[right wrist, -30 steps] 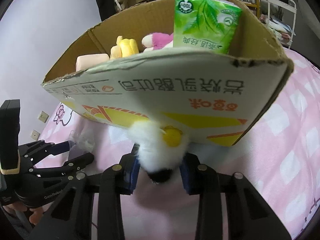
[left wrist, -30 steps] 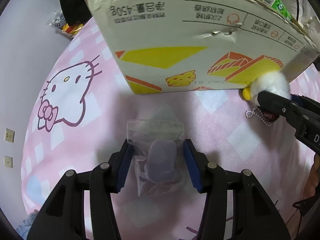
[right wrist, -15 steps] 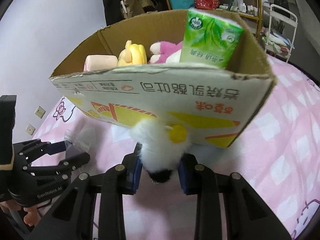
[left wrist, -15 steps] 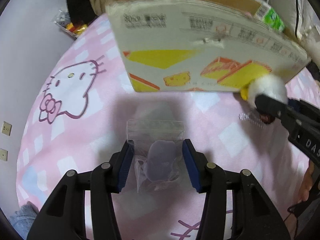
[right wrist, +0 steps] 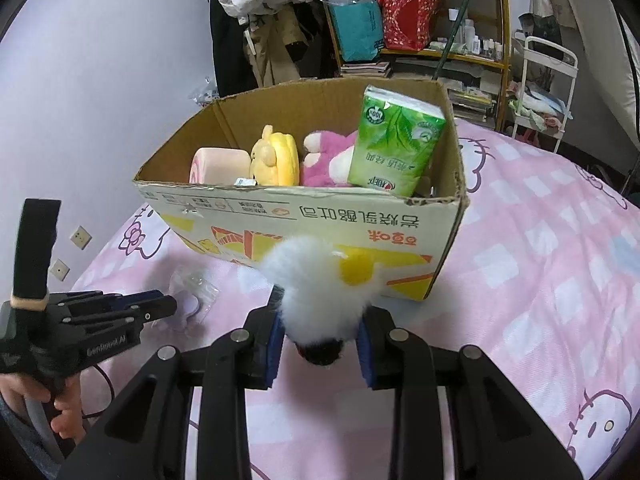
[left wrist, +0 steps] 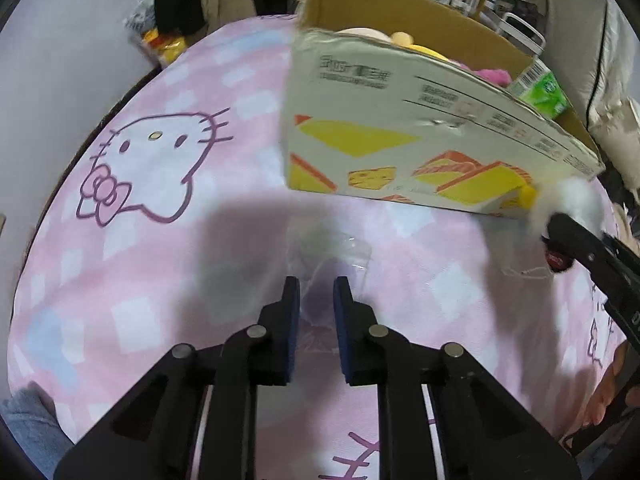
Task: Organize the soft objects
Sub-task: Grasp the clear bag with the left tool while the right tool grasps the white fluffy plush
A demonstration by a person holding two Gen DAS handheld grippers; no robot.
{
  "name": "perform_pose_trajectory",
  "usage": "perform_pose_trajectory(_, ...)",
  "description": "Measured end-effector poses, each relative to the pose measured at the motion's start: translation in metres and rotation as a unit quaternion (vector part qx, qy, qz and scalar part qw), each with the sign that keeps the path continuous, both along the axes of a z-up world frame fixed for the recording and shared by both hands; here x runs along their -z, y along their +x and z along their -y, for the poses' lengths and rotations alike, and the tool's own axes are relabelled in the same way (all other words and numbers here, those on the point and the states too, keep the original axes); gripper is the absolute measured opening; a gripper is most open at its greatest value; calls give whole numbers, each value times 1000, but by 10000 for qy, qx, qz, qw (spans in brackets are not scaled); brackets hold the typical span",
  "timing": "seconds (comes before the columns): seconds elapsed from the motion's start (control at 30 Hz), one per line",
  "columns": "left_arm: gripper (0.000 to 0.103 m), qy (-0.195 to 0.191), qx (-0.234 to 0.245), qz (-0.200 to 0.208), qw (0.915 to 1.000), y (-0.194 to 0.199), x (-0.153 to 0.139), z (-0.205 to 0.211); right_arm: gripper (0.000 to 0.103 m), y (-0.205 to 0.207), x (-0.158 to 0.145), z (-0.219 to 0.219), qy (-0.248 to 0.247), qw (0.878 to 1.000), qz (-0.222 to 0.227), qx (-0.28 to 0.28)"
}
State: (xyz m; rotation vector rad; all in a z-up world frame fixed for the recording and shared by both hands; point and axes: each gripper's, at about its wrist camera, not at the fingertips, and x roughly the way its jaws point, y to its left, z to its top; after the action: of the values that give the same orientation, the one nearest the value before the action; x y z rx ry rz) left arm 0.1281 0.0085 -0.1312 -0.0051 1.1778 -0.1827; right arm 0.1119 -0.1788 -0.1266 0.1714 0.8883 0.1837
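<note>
1. The left hand-held gripper [left wrist: 316, 300] is pinching a clear plastic pouch [left wrist: 332, 256] holding a pale purple soft piece; its jaws have just been closing, and the pouch is now bunching between the blue pads [left wrist: 291, 304]. The bag is sitting on the pink bedspread [left wrist: 120, 272], at about 6 o'clock from the near wall of the cardboard box [left wrist: 400, 140].
2. The right hand-held gripper [right wrist: 320, 332] is clamping a white fluffy plush [right wrist: 316, 280] with a yellow patch, its jaws narrow around the fur. The plush is hanging in front of the box's printed wall, below the rim.
3. A beaded chain and a red tag [left wrist: 558, 260] are dangling beneath the plush; these are likely to catch on the rim unless carried well over it.
4. Inside the box, a pink roll cushion [right wrist: 218, 164], a yellow plush [right wrist: 276, 158], a pink plush [right wrist: 328, 160] and a green tissue pack [right wrist: 396, 140] are filling the near side.
5. Judgement: the plush is best released toward 12 o'clock, where bare cardboard is showing. The pouch, being slippery, is calling for a firm pinch and a slow carry.
</note>
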Motion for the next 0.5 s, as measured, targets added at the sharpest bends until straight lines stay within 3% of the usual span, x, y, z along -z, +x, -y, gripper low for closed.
perform_pose_trajectory(0.07,18,-48,-72,5,10000,3,-1,-5,33,-1,-1,1,8,10000,-1,12)
perform_pose_trajectory(0.17,28,77,-219,8,9997,7,-1,-7,32,-3,-2,1,34,10000,8,9)
perform_pose_trajectory(0.23,51,-78,-221,-167,9996,11,5,-10,33,-4,-2,1,27,10000,21,6)
perform_pose_trajectory(0.27,56,-94,-228,-165,9996,12,7,-9,33,-4,-1,1,23,10000,10,2)
perform_pose_trajectory(0.5,64,215,208,-232,9993,12,21,10,33,-3,2,4,90,9999,-56,63)
